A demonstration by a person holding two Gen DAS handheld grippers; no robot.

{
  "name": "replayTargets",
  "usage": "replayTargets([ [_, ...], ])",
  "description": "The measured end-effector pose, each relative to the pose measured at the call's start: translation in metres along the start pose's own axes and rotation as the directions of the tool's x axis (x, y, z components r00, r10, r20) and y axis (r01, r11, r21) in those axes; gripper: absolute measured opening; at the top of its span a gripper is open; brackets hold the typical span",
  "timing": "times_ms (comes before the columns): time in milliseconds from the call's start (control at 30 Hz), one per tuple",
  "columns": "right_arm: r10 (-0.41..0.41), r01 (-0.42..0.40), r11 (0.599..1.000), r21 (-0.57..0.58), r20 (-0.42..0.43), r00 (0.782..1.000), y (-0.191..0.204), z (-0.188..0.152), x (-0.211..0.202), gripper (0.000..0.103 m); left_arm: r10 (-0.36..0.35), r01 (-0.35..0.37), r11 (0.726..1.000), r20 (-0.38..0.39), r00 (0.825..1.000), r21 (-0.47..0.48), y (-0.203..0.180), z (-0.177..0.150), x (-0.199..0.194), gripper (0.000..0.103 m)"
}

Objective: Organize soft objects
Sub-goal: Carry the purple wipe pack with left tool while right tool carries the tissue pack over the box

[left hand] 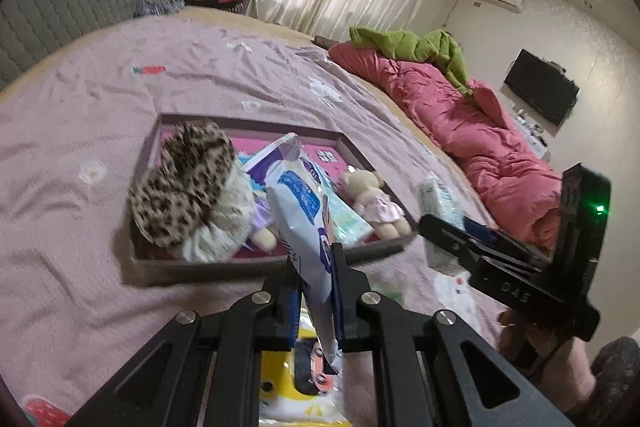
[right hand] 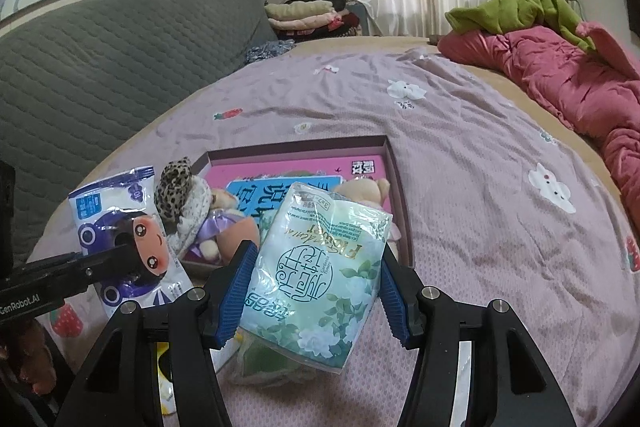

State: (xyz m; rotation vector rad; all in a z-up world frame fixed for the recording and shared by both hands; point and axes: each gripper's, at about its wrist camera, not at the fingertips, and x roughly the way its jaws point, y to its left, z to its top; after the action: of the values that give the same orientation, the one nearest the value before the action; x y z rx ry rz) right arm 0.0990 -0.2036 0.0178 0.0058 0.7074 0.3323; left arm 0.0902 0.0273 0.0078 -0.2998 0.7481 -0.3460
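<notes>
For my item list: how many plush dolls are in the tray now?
2: a doll in a purple dress under the leopard scarf, and a bear in a pink dress at the tray's other end. More may be hidden.

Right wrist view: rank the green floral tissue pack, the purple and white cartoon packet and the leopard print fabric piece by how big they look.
1. Green floral tissue pack, largest, though it sits nearest the camera, which inflates it.
2. Purple and white cartoon packet.
3. Leopard print fabric piece, smallest, partly hidden and farther back.
</notes>
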Motion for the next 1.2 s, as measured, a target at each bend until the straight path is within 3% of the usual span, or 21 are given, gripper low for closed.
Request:
replayTargets([
  [133, -0.007, 0.007, 1.0, -0.014, 0.005, 1.0, 0.0, 0.006, 0.003, 0.06, 0.058, -0.058, 0.998, 0.018, 0.998, 0.029, -0.002, 0.007, 0.003, 0.013],
  [400, -0.019, 0.019, 0.998, -0.054, 0.006, 1.0, 0.003, 0.017, 0.016, 0.06, 0.106, -0.108, 0.992, 0.043, 0.993, 0.062, -0.001, 0.021, 0.014, 0.013],
  [733, -0.021, 0.023, 0.995, -0.093, 0.019, 1.0, 0.003, 0.03, 0.028, 0.06, 0.09, -0.094, 0.993, 0.05, 0.995, 0.074, -0.001, 0.034, 0.031, 0.013],
  [933, -0.023, 0.023, 0.996, -0.089, 0.01, 1.0, -0.001, 0.036, 0.038, 0.06, 0.04, -0.042, 0.998, 0.041, 0.998, 0.038, 0.006, 0.041, 0.041, 0.013],
  [1200, -0.018, 0.016, 0.996, -0.085, -0.023, 1.0, -0.003, 0.035, 0.05, 0.06, 0.089, -0.088, 0.996, 0.019, 0.996, -0.006, 0.022, 0.049, 0.055, 0.013],
])
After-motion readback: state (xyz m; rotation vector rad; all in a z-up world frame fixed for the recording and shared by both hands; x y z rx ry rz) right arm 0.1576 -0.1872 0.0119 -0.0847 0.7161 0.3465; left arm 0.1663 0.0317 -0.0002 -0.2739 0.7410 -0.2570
